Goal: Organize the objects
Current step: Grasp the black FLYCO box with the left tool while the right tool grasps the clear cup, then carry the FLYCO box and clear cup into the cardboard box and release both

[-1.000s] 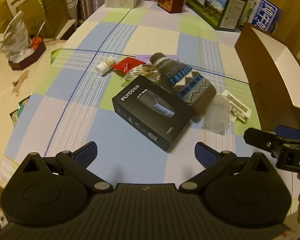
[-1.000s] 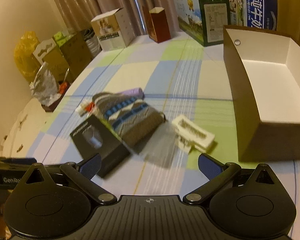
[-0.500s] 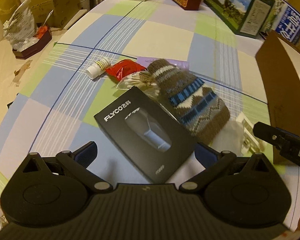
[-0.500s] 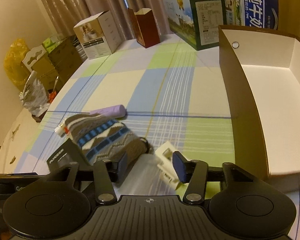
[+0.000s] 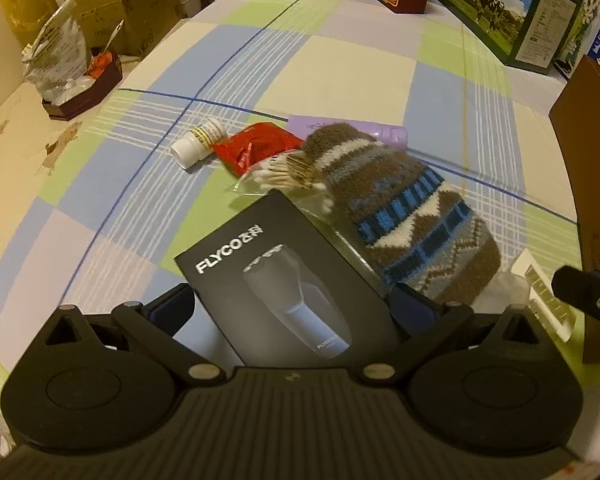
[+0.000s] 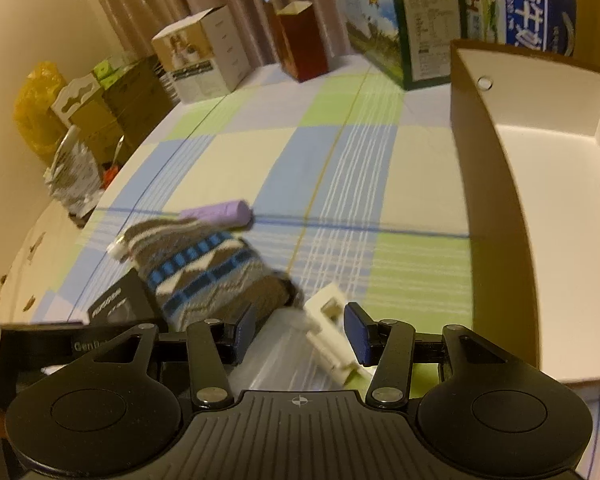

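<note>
A black FLYCO shaver box [image 5: 284,280] lies on the checked tablecloth, and my left gripper [image 5: 292,308] is open with its fingers on either side of the box's near end. A knitted brown and blue pouch [image 5: 404,216] lies beside it, also in the right wrist view [image 6: 208,272]. My right gripper [image 6: 300,330] is half open around a white plastic piece in a clear bag [image 6: 328,328]. An open brown cardboard box [image 6: 540,208] with a white inside stands to the right.
A white pill bottle [image 5: 198,142], a red packet [image 5: 256,148], a bag of cotton swabs [image 5: 276,178] and a purple tube [image 6: 220,212] lie behind the pouch. Cartons [image 6: 404,28] stand along the far edge. Clutter [image 5: 68,72] sits off the left side.
My left gripper has moved forward until its fingers straddle the shaver box. My right gripper has moved forward and narrowed around the white plastic piece.
</note>
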`<action>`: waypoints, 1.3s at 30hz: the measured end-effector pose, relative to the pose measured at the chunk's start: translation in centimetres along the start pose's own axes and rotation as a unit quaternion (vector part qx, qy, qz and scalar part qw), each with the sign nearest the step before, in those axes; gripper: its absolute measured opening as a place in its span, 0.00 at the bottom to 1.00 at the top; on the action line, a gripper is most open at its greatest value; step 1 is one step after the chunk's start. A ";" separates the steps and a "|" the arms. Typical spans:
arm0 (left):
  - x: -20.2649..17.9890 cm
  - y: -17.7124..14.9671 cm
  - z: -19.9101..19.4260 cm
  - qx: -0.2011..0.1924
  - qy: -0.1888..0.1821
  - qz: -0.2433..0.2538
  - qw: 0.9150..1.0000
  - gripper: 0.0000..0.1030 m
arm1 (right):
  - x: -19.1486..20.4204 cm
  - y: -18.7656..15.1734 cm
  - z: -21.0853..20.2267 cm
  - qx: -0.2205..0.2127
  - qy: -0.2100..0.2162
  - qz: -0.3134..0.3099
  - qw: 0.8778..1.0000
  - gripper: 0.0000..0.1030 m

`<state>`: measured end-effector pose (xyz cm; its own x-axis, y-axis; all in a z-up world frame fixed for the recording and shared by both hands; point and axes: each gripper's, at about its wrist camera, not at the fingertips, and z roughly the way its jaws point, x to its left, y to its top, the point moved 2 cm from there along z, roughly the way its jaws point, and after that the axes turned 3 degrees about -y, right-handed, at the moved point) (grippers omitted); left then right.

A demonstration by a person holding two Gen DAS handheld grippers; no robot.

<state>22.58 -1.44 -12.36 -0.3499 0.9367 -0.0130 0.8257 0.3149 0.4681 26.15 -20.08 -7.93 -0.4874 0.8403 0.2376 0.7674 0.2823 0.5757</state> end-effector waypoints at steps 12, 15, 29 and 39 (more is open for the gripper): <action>5.1 -1.9 -1.1 -0.004 0.015 0.032 0.999 0.99 | 0.1 -2.3 1.8 0.049 0.037 0.050 0.997 0.47; 6.3 -2.3 -1.0 0.000 0.023 0.033 0.999 0.99 | -0.4 -2.5 2.7 0.058 0.040 0.076 0.995 0.47; 5.3 -0.7 0.8 -0.005 0.002 0.100 0.995 0.99 | -1.1 -3.0 4.0 0.054 0.046 0.122 0.990 0.34; 5.9 -1.7 1.8 0.007 -0.035 0.106 0.994 0.75 | -0.4 -5.8 1.3 0.073 0.037 0.084 0.993 0.32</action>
<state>19.93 3.81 -14.79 -0.1351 0.9906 0.0229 0.8835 0.1100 0.4554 22.47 -21.44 -12.40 -0.3717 0.8466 0.3808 0.8906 0.2095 0.4037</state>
